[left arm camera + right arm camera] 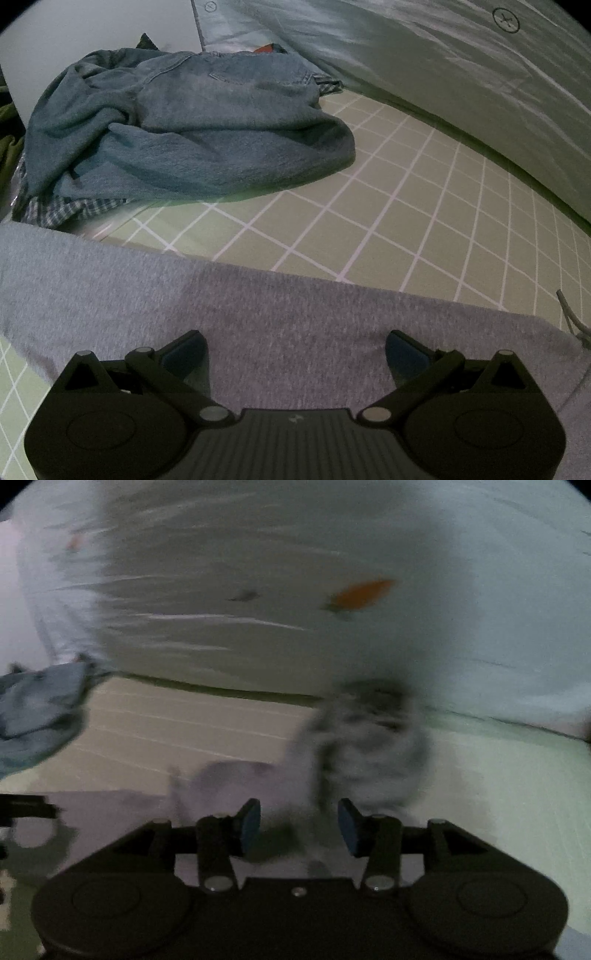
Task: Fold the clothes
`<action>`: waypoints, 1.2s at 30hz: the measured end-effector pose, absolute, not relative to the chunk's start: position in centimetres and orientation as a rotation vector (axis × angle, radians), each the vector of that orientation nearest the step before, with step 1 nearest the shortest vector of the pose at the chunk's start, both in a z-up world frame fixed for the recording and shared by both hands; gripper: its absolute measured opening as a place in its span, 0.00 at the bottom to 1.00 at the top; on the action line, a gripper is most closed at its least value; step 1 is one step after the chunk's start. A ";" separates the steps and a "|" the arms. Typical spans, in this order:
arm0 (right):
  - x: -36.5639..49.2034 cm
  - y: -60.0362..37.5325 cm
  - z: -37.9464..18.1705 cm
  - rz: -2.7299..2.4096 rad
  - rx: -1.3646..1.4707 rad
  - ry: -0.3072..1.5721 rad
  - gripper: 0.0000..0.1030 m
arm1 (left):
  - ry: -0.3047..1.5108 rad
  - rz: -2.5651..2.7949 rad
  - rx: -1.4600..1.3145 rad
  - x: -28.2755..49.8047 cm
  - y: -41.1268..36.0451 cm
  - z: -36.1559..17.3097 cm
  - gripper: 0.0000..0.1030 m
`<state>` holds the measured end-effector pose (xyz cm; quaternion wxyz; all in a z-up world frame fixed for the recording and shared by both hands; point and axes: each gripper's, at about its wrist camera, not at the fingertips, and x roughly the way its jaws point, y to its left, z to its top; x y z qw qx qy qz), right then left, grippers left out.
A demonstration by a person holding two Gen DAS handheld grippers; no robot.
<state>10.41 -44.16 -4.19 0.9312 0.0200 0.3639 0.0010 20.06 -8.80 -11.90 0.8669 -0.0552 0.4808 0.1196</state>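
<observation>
A grey garment lies flat across the green grid mat in the left wrist view. My left gripper hovers over it with its jaws wide apart and nothing between them. The right wrist view is motion-blurred. My right gripper is open, with a bunched part of the grey garment just beyond its fingertips. A pale lilac stretch of the garment lies to the left of it.
A heap of blue denim clothes with a checked shirt under it sits at the mat's far left; it also shows in the right wrist view. A crinkled plastic-covered wall borders the mat's far side.
</observation>
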 end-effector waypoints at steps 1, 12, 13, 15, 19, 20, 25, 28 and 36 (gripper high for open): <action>11.1 -43.4 -4.3 0.044 0.041 0.742 0.44 | 1.006 0.250 -0.115 20.0 -8.8 -11.9 1.00; 12.8 -37.6 -7.6 0.207 -0.017 0.821 0.14 | 1.002 0.249 -0.116 19.9 -8.8 -11.9 1.00; 12.7 -37.4 -7.8 0.206 -0.030 0.831 0.03 | 1.002 0.248 -0.116 19.9 -8.8 -11.9 1.00; 12.4 -37.7 -7.7 0.194 -0.023 0.826 0.02 | 1.003 0.247 -0.117 19.9 -8.8 -11.8 1.00; 10.6 -39.4 -5.4 0.145 -0.006 0.770 0.02 | 1.010 0.240 -0.119 19.9 -8.7 -11.7 1.00; 9.8 -40.1 -4.6 0.127 -0.002 0.756 0.02 | 1.013 0.237 -0.120 19.9 -8.6 -11.7 1.00; 4.3 -43.3 -1.6 0.014 0.021 0.704 0.02 | 0.980 0.176 -0.206 17.5 -7.8 -9.4 1.00; 0.3 -44.5 -1.1 -0.057 0.027 0.710 0.02 | 0.952 0.143 -0.182 15.0 -8.0 -7.8 1.00; -5.9 -46.7 -5.4 -0.177 0.168 0.869 0.47 | 0.990 0.027 -0.130 7.2 -9.1 -6.7 1.00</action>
